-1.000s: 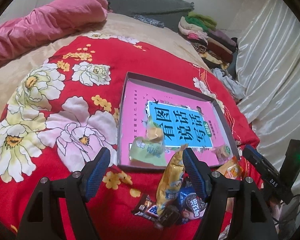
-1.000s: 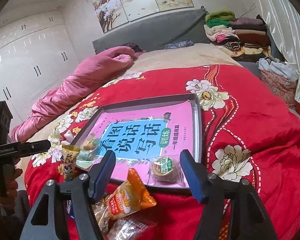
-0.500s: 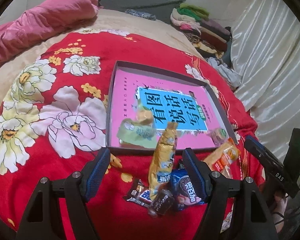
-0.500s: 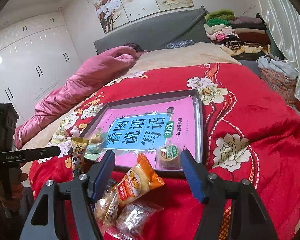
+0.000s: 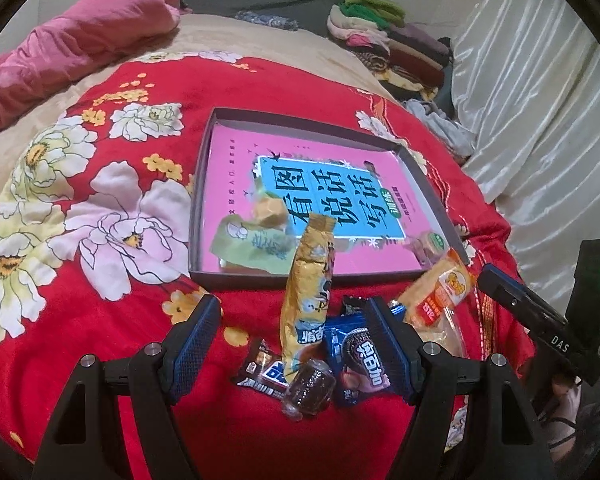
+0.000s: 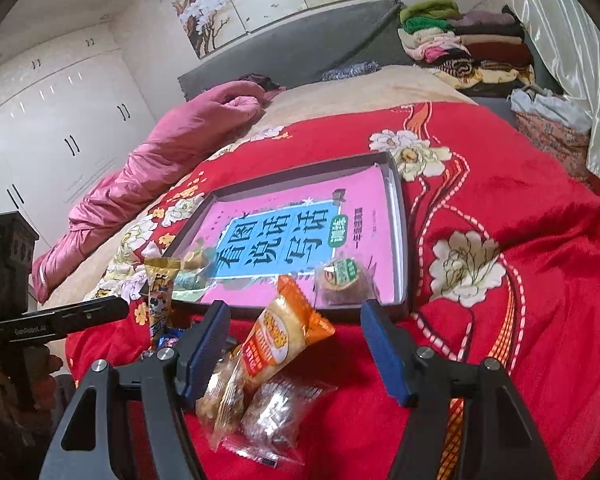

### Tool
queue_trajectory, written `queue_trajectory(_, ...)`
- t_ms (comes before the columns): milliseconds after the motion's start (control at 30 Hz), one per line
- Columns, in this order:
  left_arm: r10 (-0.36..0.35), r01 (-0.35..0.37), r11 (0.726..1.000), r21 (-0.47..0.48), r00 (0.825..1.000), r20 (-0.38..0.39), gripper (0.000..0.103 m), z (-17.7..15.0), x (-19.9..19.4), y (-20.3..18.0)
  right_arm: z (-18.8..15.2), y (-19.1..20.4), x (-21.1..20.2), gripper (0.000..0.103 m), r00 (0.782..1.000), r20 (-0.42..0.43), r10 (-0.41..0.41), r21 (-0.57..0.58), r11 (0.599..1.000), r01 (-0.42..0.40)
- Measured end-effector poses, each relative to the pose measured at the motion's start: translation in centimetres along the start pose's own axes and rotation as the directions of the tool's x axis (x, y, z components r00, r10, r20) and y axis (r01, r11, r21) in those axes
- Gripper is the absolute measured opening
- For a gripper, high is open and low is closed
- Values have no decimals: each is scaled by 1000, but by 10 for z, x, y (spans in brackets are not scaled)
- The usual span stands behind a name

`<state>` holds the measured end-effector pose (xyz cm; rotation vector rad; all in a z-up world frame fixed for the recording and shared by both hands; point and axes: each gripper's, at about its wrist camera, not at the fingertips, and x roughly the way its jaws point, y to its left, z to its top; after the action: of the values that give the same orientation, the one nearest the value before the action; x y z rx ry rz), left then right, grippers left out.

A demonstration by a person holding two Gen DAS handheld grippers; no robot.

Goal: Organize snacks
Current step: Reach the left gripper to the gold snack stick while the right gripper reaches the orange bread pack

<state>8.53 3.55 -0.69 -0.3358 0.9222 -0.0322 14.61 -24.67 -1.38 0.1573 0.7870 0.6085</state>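
Two grippers over a red floral blanket (image 5: 100, 320) on a bed, both spread wide and holding nothing. Left gripper (image 5: 296, 344) poised above a heap of snacks near the blanket's near edge: tall yellow wrapper (image 5: 310, 292) leaning up over the tray's near rim, blue cookie pack (image 5: 356, 354) touching the right finger's pad, dark chocolate bar (image 5: 266, 376) and a clear-wrapped dark sweet (image 5: 310, 386) just below. Right gripper (image 6: 296, 354) above an orange-ended cracker packet (image 6: 284, 336), with a clear-wrapped brown bar (image 6: 278, 412) beside it toward the camera; neither touched by the pads. Beyond, in the blanket's middle, a shallow dark tray (image 5: 260, 114) lined with a pink and blue booklet (image 5: 320, 192). Inside the tray: green packet (image 5: 256, 242) and small yellow-wrapped piece (image 5: 270, 210) at the near left corner, round green-labelled pastry (image 6: 342, 280) at the near right corner. Pink quilt (image 6: 160, 152) rolled along the bed's far left side.
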Motion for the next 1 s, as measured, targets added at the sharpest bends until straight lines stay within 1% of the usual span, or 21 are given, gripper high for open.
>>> queue_trajectory(267, -6, 6, 1000, 1, 1000, -22, 76, -6, 8, -3, -8, -13, 3, 68, 998, -37, 52, 112, 993, -47)
queue_trajectory(500, 4, -4, 1000, 0, 999, -40, 76, -9, 16, -1, -14, -18, 18, 68, 992, -89, 90, 160, 984, -75)
queue_trajectory(767, 17, -17, 1000, 0, 999, -35, 76, -9, 21, 2, -16, -21, 31, 68, 984, -112, 137, 200, 973, -112)
queue_trajectory(900, 5, -6, 1000, -12, 999, -38, 76, -8, 25, 4, -17, -21, 41, 67, 977, -125, 171, 220, 965, -140)
queue_trajectory(1000, -4, 4, 1000, -17, 999, -38, 76, -6, 28, 4, -16, -20, 49, 64, 972, -131, 195, 229, 960, -162)
